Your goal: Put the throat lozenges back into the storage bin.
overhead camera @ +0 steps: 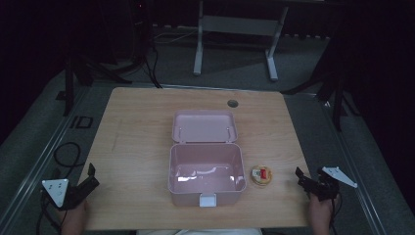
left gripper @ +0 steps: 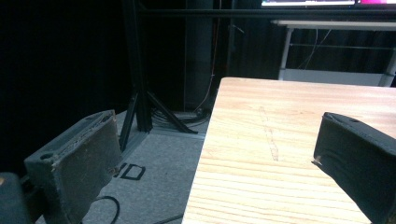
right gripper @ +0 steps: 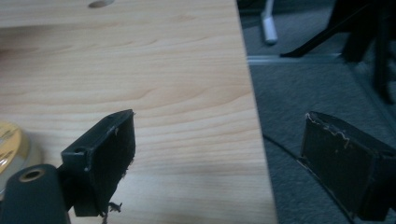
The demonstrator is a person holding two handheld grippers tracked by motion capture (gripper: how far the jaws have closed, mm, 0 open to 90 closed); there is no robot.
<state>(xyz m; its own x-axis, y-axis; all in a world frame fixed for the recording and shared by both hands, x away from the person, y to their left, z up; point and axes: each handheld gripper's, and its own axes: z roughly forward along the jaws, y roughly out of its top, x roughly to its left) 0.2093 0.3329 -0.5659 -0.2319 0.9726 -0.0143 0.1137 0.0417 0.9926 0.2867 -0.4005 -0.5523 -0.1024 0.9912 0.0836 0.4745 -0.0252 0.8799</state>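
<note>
Pink plastic box (overhead camera: 206, 174) sat open mid-table (overhead camera: 137, 127), its lid (overhead camera: 204, 126) folded back, a small round tin (overhead camera: 261, 175) just beside its right wall. Both the left gripper (overhead camera: 90, 177) and right gripper (overhead camera: 302, 179) hovered at the near corners, jaws apart and empty. Approaching carelessly, the right one could probably knock that tin away.

I am seeing the small round tin (overhead camera: 261, 175) beside the pink box (overhead camera: 206, 172), but its red and yellow label is too small for me to read. In the right claw view the picture's left edge is cutting that tin (right gripper: 11, 149) down to a yellow sliver. In the left claw view the frame edges are cropping both jaws. The bottom edge of the high view is cutting off the bench (overhead camera: 132, 147) and both forearms.
</note>
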